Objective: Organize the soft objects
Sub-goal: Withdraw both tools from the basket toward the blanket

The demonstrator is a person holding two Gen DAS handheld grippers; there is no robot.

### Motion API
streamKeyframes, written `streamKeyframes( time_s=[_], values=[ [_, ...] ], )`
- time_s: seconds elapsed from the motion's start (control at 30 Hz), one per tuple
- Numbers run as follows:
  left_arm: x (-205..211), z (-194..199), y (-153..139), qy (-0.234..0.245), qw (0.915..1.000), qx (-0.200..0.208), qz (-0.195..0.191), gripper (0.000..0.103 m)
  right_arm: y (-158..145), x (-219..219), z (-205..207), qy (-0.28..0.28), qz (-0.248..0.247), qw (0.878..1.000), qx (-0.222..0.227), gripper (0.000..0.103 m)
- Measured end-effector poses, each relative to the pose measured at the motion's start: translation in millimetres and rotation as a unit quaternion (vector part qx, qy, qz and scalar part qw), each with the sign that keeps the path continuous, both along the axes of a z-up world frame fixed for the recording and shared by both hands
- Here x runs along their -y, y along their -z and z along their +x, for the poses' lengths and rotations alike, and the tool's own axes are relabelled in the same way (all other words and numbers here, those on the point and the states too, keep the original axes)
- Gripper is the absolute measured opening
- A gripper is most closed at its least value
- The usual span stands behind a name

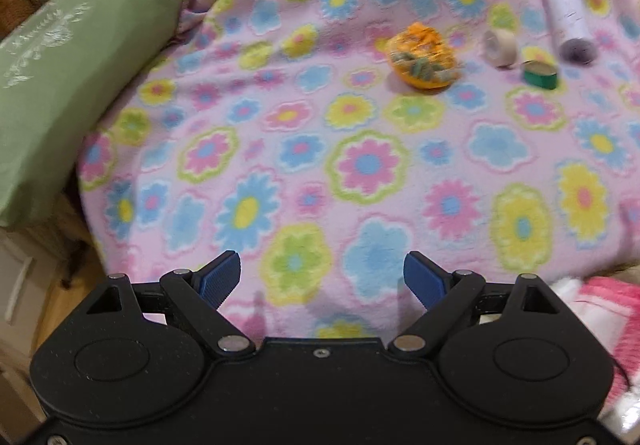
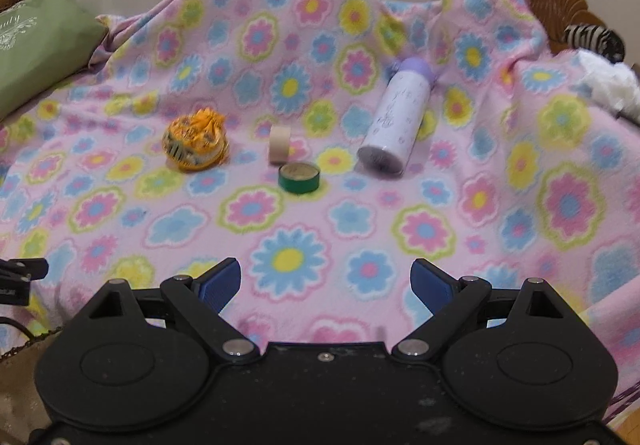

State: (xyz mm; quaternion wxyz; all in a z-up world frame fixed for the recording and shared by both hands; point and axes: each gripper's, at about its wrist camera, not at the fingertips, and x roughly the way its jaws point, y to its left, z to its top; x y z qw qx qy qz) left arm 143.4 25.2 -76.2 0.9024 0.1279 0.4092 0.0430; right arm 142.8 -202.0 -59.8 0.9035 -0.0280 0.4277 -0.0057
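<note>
With both grippers' jaws wide and empty, left gripper (image 1: pixel 322 277) and right gripper (image 2: pixel 326 283), the limp, light fleece blanket (image 2: pixel 280 229) probably wants pinching at its near edge.

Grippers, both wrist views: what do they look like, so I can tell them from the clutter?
Both match: the left gripper and right gripper each have a matte black body with two round housings, black linkage arms with silver pins, and blue ribbed fingers.
</note>
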Motion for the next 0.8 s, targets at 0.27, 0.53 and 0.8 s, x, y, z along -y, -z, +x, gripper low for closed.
streamKeyframes(
  time_s=[0.27, 0.53, 0.8],
  values=[
    [-14, 18, 21, -0.028, 0.9964, -0.067, -0.045, 0.087, 5, -11, -1, 0.007, 0.000, 1.000, 0.011, 0.092],
    [-13, -14, -4, -0.027, 0.9985, 0.004, -0.047, 0.086, -21, -16, -18, -0.014, -0.019, 0.999, 0.048, 0.092],
    [-10, -23, -18, -0.051, 0.9913, 0.118, -0.028, 0.086, -24, -20, -17, -0.017, -0.029, 0.996, 0.085, 0.093]
  ],
)
